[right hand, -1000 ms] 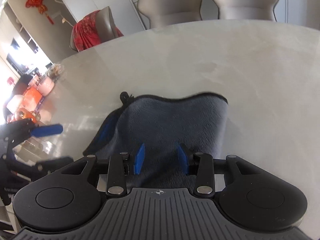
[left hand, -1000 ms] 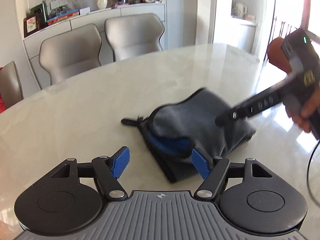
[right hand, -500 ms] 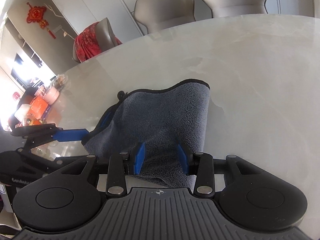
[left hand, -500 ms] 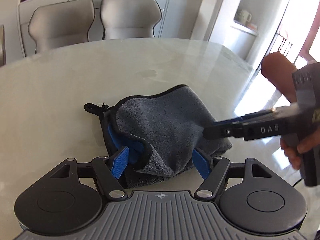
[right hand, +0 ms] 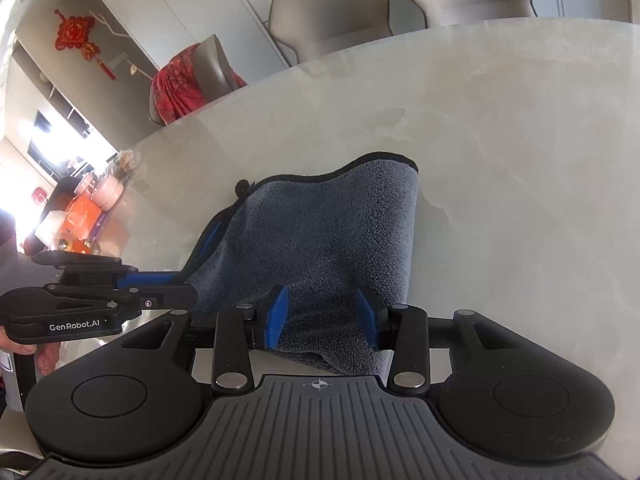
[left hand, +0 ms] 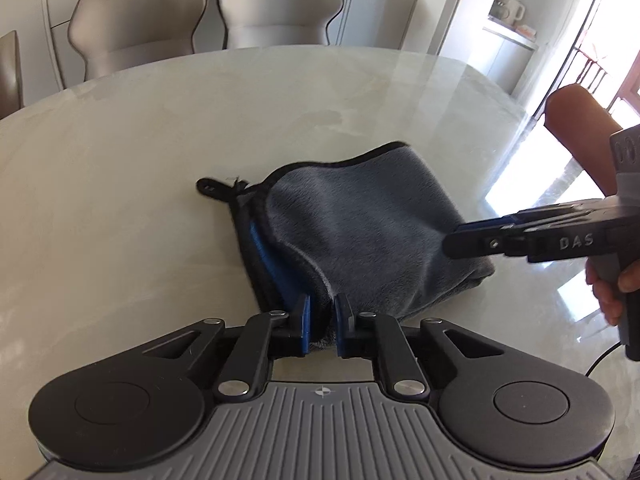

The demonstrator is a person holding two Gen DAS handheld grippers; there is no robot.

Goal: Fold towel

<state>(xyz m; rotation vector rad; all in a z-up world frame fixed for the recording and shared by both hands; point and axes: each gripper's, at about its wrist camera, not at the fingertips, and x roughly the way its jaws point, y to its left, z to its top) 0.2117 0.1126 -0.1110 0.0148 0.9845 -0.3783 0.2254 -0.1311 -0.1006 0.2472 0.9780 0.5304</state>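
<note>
Your left gripper (left hand: 322, 322) is clenched on the near corner of the towel (left hand: 360, 236), which lies half-folded on the bench (left hand: 140, 168). Your right gripper (right hand: 322, 318) straddles the near edge, released. Lift now and that side could sag, skewing the fold.

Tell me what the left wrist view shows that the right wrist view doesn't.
Left only: left tongs pinched shut on the towel edge, window glare, a mug on a shelf. Right only: right tongs open astride the towel's near fold, a red knot ornament, a red-draped chair. Both: towel lying on the marble table, two grey chairs.
</note>
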